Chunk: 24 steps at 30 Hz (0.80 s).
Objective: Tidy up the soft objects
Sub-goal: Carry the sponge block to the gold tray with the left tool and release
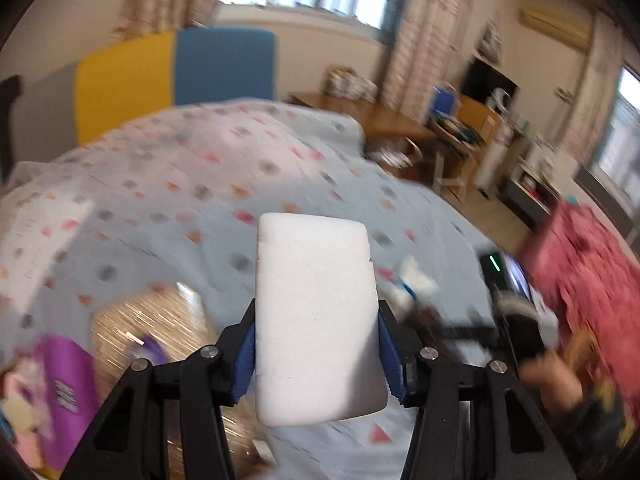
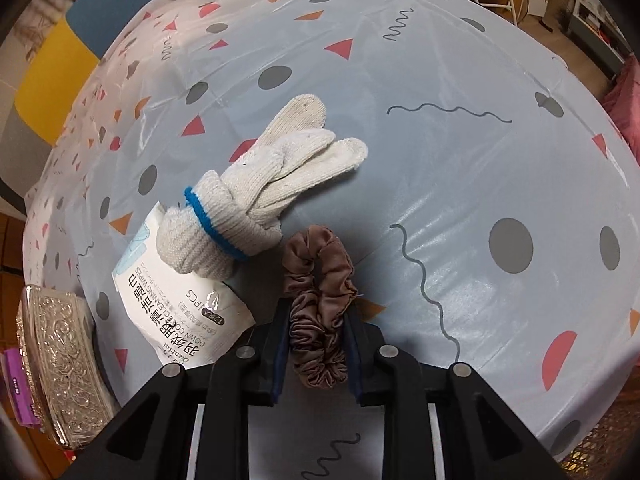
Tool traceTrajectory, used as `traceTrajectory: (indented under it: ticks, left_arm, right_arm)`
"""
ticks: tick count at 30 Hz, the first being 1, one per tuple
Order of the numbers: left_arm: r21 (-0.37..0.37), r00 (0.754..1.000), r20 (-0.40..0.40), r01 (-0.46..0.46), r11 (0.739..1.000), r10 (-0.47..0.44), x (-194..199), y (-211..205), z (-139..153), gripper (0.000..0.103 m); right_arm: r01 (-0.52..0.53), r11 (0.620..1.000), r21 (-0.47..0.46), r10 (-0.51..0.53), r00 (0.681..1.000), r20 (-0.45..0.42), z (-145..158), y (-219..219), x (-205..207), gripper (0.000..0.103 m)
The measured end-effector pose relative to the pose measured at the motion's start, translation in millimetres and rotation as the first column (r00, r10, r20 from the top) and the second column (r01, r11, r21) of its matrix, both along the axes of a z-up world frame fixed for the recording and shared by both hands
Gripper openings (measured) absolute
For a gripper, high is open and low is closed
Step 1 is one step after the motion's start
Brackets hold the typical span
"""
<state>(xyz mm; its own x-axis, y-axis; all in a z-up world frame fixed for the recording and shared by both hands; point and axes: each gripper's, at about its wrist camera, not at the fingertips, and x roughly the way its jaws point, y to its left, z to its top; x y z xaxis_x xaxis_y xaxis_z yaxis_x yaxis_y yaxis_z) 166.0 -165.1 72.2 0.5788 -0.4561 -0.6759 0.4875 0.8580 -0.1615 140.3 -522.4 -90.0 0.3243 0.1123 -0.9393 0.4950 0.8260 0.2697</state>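
Note:
My left gripper (image 1: 317,354) is shut on a white foam sponge block (image 1: 316,316) and holds it up above the patterned tablecloth (image 1: 200,184); this view is blurred. My right gripper (image 2: 316,350) is shut on a brown satin scrunchie (image 2: 318,300) that rests on the tablecloth (image 2: 460,180). A knotted pair of white knit gloves with a blue cuff (image 2: 260,196) lies just beyond the scrunchie, partly on a white wipes packet (image 2: 176,300). In the left wrist view the gloves (image 1: 412,280) and the right gripper (image 1: 504,312) show blurred at right.
An ornate silver tray (image 2: 60,364) sits at the table's left edge, with a purple packet (image 2: 16,384) beside it; they also show in the left wrist view as a shiny tray (image 1: 160,320) and purple packet (image 1: 64,392). Chairs and a desk stand beyond the table.

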Motion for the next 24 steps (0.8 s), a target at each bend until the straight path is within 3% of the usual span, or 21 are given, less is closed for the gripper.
traceTrajectory:
  ticks: [5,11,16,21,24]
  left_arm:
    - [-0.014,0.985,0.056,-0.166,0.986,0.166,27.5,63.7,28.1,0.054]
    - [-0.023,0.942,0.116,-0.313,0.949,0.314,14.3,147.1,36.4,0.054]
    - [-0.027,0.902,0.106,-0.418,0.908,0.418,-17.5,223.4,20.1,0.055]
    - [-0.06,0.837,0.026,-0.545,0.836,0.547,-58.1,301.9,-12.0,0.055]
    - [-0.035,0.802,0.0,-0.597,0.801,0.598,-85.8,331.9,-36.8,0.055]
  right_arm:
    - [-0.002,1.0,-0.008,0.002,1.0,-0.003,5.2,-6.4,-3.4,0.025]
    - [-0.002,1.0,-0.015,0.002,1.0,-0.005,5.7,-3.3,-4.6,0.025]
    - [-0.004,1.0,-0.027,0.004,1.0,-0.008,6.6,-2.9,-6.0,0.025]
    - [-0.009,0.998,-0.064,0.008,1.0,-0.014,5.2,13.9,0.3,0.025]
    - [-0.025,0.994,-0.109,0.023,0.999,-0.024,5.5,23.5,2.3,0.026]
